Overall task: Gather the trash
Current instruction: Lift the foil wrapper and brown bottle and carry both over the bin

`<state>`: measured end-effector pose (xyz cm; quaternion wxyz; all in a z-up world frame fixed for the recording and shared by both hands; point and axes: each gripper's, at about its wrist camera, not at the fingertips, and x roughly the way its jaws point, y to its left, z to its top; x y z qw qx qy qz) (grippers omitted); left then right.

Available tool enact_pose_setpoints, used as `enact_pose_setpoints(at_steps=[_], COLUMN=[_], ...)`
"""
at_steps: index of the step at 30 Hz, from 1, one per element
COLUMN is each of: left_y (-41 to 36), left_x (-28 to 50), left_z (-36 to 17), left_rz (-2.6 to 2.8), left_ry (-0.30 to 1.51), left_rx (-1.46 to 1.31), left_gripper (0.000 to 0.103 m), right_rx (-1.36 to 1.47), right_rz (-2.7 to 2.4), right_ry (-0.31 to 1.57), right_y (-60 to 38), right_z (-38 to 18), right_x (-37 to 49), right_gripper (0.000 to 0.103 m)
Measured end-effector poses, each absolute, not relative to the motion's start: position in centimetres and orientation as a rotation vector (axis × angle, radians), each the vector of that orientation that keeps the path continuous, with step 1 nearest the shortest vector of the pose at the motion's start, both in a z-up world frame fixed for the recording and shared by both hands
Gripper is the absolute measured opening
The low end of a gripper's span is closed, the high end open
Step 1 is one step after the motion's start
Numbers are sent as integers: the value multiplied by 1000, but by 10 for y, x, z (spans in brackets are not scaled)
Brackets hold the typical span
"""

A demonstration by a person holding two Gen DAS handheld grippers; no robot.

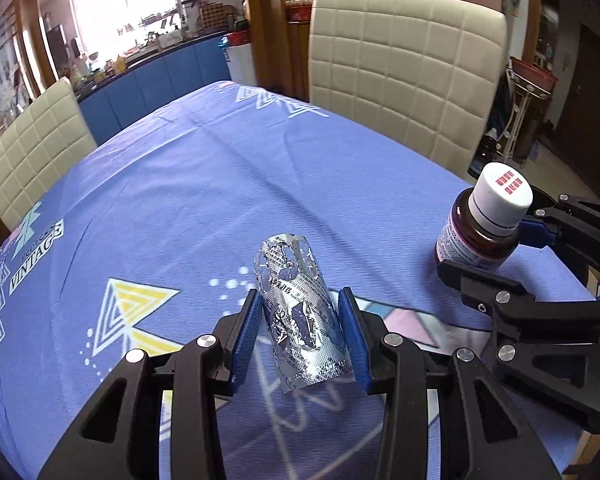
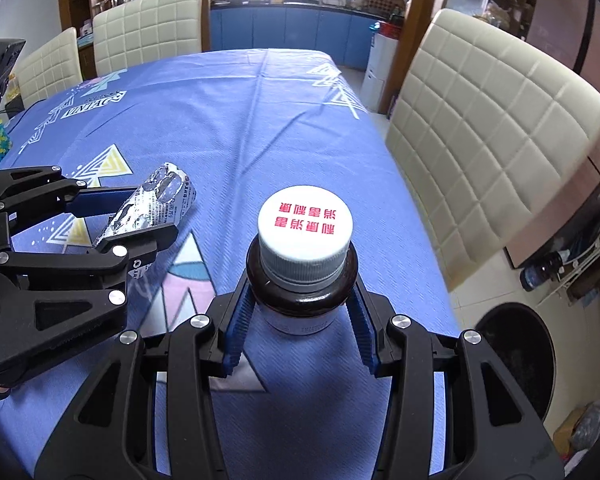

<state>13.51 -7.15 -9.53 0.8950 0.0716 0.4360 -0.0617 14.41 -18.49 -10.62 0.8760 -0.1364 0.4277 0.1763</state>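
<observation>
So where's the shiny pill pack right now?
The pill pack is clamped in the left gripper above the blue tablecloth, left of the brown bottle held by the right gripper.

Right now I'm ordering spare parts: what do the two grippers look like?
Both match. The left gripper and right gripper have glossy black plastic linkage arms with triangular cut-outs, joined by round silver pins. Each finger carries a blue pad, ribbed along its edge. No cables, markings or sleeves show.
</observation>
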Motion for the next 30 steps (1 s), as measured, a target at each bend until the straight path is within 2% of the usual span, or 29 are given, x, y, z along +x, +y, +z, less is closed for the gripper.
enact_pose_setpoints(at_steps=[30], left_y=[-197], left_x=[148], left_z=[-95], left_rz=[-322], left_ry=[895], left_rx=[264], left_gripper=[39], right_rx=[-186], right_rz=[136], right_ry=[934], right_y=[-310], right_z=[-115], right_x=[138], right_gripper=[47])
